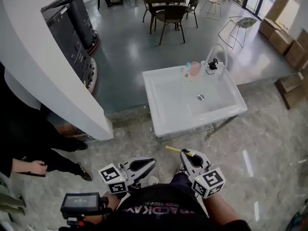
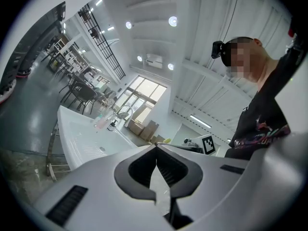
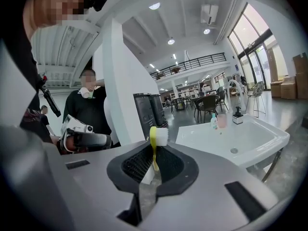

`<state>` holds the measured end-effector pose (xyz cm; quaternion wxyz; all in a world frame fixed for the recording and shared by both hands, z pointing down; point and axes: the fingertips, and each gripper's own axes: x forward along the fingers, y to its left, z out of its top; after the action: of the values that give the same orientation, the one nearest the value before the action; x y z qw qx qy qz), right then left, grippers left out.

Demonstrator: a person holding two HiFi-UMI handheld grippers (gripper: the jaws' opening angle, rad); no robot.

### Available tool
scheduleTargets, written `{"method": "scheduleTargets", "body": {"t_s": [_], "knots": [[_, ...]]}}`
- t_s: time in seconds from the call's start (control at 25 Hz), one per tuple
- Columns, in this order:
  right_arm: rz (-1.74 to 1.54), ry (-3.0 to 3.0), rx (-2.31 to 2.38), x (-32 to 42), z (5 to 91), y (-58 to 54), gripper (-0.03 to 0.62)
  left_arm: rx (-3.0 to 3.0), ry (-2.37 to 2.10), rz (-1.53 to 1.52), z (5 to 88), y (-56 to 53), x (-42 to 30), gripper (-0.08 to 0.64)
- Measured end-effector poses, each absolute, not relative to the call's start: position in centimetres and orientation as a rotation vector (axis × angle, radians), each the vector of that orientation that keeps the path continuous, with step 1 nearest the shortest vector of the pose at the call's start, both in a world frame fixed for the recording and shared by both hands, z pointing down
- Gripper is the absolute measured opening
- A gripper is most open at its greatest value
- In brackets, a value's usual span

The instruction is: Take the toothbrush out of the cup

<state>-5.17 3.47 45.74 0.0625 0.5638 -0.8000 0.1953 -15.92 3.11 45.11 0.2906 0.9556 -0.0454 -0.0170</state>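
Head view. The right gripper (image 1: 184,153) has its jaws clamped on a yellow toothbrush (image 1: 173,149), whose free end projects toward 9 o'clock from the jaw tips. The left gripper (image 1: 152,162), at 9 o'clock of the right one, has its jaws pressed together with nothing between them. Each gripper carries a cube with black-and-white square markers. A white sink (image 1: 166,112) on a metal stand lies at 12 o'clock of both grippers, well apart from them. On its far rim stand a pink cup (image 1: 195,69), a small teal-capped bottle (image 1: 187,70) at the cup's 9 o'clock, and a soap dispenser (image 1: 211,67) at its 3 o'clock, beside the faucet (image 1: 220,52). The toothbrush is out of the cup and far from it. White lettering on the wearer's dark shirt (image 1: 159,210) is cut off and cannot be read with certainty. A second person's hand (image 1: 31,167) shows at 9 o'clock.

Right gripper view. The toothbrush (image 3: 154,150) stands upright between the ribbed pads, its white bristle head above the jaws; the cup (image 3: 221,121) sits on the sink (image 3: 260,136) at 2 o'clock.

Left gripper view. The jaw tips (image 2: 155,147) meet, holding nothing; the sink (image 2: 72,129) lies at 9 o'clock.
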Motion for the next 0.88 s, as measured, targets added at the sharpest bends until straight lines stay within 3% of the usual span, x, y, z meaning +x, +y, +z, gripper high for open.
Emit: {"method": "scheduleTargets", "body": {"t_s": [0.88], "knots": [[0.646, -2.504, 1.703, -6.0, 44.8, 7.0, 0.028, 2.620, -0.152, 0.044, 45.2, 3.8, -14.2, 0.008]]}}
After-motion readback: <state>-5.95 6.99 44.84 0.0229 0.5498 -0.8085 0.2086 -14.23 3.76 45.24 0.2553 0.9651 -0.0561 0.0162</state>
